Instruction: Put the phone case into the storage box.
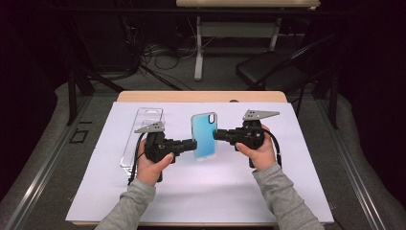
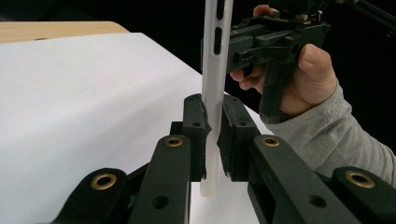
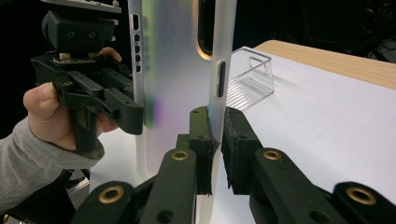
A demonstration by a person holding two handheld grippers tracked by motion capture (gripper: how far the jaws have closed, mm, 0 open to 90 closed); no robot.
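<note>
Phone case (image 1: 204, 135), frosted blue-tinted, upright, clamped by left hand-held gripper (image 1: 194, 145) and right hand-held gripper (image 1: 216, 135).

You hold the phone case (image 1: 204, 135) upright above the white sheet (image 1: 201, 191), between your left gripper (image 1: 193, 145) and right gripper (image 1: 216, 135). The clear box (image 1: 142, 136) lies on the sheet to the left. The sheet covers the table (image 1: 201, 96); a chair (image 1: 273, 69) stands behind.

Blue phone case (image 1: 205, 135) upright between left tongs (image 1: 194, 146) and right tongs (image 1: 216, 135), clear packaging (image 1: 143, 132) behind
</note>
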